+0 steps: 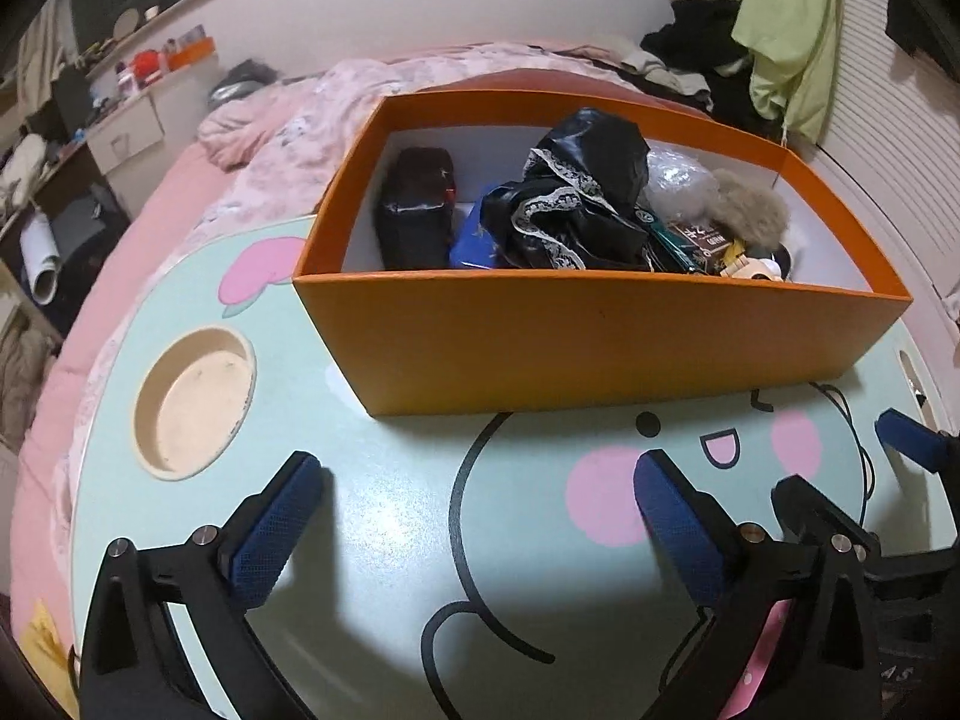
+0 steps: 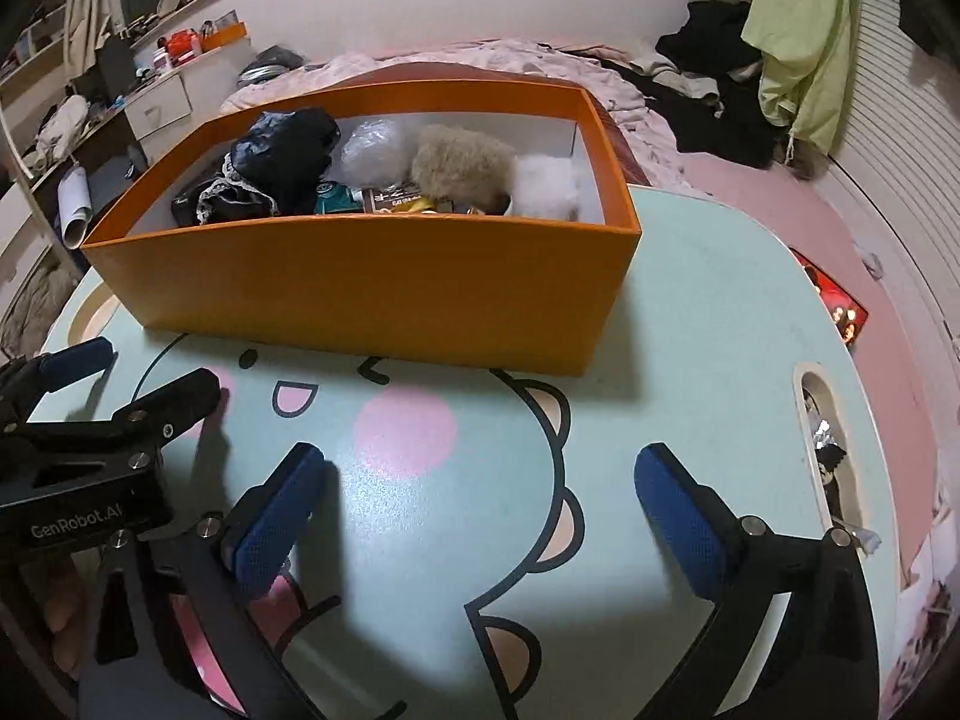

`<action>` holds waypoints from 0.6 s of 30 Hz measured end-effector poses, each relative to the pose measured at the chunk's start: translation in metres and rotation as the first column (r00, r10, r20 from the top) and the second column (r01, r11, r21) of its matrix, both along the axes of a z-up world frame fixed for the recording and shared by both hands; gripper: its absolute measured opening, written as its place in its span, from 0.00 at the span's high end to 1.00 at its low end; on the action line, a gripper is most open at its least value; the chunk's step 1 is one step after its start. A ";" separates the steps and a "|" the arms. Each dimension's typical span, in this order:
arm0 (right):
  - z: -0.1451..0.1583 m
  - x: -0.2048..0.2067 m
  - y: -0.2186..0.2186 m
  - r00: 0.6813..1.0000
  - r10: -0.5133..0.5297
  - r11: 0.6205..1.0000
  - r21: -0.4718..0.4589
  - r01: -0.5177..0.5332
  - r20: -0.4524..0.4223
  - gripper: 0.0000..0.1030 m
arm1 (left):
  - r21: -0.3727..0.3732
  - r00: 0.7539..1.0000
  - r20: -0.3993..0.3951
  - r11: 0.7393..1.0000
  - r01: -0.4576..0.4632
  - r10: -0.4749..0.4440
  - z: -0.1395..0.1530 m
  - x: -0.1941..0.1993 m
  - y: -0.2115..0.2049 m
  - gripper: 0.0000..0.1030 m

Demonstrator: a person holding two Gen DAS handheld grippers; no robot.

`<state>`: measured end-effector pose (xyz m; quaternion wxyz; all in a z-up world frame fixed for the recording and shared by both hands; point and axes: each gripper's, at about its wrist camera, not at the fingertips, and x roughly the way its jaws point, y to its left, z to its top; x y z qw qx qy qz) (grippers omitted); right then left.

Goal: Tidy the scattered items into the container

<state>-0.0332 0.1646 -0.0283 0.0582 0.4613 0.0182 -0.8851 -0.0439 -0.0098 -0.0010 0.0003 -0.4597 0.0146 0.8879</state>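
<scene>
orange box (image 2: pixel 372 300) near wall hiding lower parts of its contents, snack packet (image 2: pixel 390 201) lettering too small to read, red item (image 2: pixel 831 300) partly hidden past bench (image 2: pixel 690 312) edge

White lettering "GenRobot.AI" stands on the black body of the left gripper (image 2: pixel 108 384) in the right wrist view; the packet labels in the orange cardboard box (image 2: pixel 360 294) are illegible.
</scene>
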 end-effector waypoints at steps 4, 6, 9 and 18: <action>0.000 0.001 0.000 1.000 -0.001 1.000 0.000 0.001 -0.001 0.00 | 0.000 1.000 0.000 1.000 -0.001 0.001 0.000 -0.001 0.000 0.00; 0.000 0.002 0.000 1.000 -0.001 1.000 0.000 0.001 -0.002 0.00 | 0.000 1.000 0.000 1.000 -0.001 0.001 0.000 -0.001 0.000 0.00; 0.000 0.002 -0.001 1.000 -0.001 1.000 0.000 0.001 -0.002 0.00 | 0.000 1.000 0.001 1.000 -0.001 0.001 0.000 -0.001 0.000 0.00; 0.000 0.003 -0.001 1.000 -0.001 1.000 0.000 0.001 -0.002 0.00 | 0.001 1.000 0.001 1.000 -0.001 0.001 -0.001 -0.001 0.000 0.00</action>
